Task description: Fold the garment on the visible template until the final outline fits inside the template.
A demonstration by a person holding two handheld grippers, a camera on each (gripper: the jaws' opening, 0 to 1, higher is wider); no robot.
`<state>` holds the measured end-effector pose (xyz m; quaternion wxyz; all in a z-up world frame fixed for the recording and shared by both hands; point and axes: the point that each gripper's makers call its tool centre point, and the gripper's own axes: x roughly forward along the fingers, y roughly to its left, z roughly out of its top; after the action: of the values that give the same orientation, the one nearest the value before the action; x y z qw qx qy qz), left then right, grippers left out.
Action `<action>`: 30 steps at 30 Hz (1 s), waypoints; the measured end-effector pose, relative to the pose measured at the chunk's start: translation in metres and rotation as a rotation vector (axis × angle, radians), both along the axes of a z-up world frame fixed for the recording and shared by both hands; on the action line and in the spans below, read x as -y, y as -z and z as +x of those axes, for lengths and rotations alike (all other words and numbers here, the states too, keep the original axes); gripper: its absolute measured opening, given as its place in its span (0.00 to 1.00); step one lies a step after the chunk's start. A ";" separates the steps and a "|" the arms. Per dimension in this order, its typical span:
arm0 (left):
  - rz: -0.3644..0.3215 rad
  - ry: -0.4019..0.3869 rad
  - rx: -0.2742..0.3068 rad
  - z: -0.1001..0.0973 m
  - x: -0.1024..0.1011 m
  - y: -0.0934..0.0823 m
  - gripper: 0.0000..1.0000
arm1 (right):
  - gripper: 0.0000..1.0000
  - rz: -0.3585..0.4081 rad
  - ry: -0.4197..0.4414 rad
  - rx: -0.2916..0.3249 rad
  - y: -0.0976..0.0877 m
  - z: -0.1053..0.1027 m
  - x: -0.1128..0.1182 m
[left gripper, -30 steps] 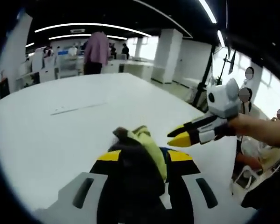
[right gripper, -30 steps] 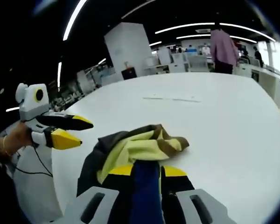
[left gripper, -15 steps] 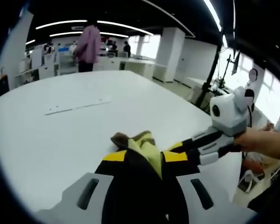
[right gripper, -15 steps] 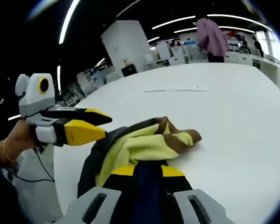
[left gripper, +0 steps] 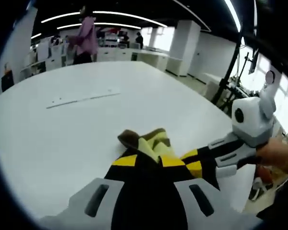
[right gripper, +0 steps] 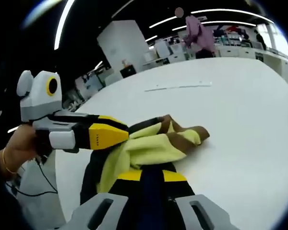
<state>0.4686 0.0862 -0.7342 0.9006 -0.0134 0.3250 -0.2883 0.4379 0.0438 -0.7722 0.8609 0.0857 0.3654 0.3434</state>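
Left gripper view puts our left gripper [left gripper: 146, 160] at bottom centre, jaws clamped on dark cloth of the garment [left gripper: 146, 143], whose yellow and brown folds bunch just ahead on the white table [left gripper: 53, 139]. A second ago the right gripper [left gripper: 201, 160] sat apart at centre right with its yellow tips clear of the cloth. Now it has come in beside ours and its tips touch the bunch. We cannot tell from here whether it has bitten.

In the right gripper view our own jaws at bottom centre are closed on the garment [right gripper: 149, 148], dark cloth running between them, and the left gripper [right gripper: 113, 135] now reaches in from the left, its tip over the yellow fold. We judge that both grips have drawn together on one bunch, so the garment is gathered, not laid flat, and the fold is far from done.

A thin pale strip [left gripper: 81, 98] lies on the table at upper left, well away. We cannot say whether it marks the template. A person in pink [right gripper: 199, 36] stands beyond the far edge, clear of the work. Nothing blocks us but our own crowded grippers.
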 end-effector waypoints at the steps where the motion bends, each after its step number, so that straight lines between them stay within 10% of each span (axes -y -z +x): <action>1: -0.001 -0.002 -0.006 0.000 0.000 0.001 0.11 | 0.08 0.003 0.003 -0.004 0.000 0.000 -0.001; 17: -0.056 -0.055 -0.094 -0.002 -0.008 0.006 0.00 | 0.00 0.022 0.027 -0.026 0.002 0.001 -0.006; 30: -0.056 -0.080 -0.047 -0.003 -0.028 -0.011 0.00 | 0.00 0.021 0.036 0.008 -0.012 0.003 0.004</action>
<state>0.4654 0.1139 -0.7229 0.9027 -0.0583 0.3372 -0.2607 0.4408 0.0401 -0.7602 0.8675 0.1000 0.3568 0.3318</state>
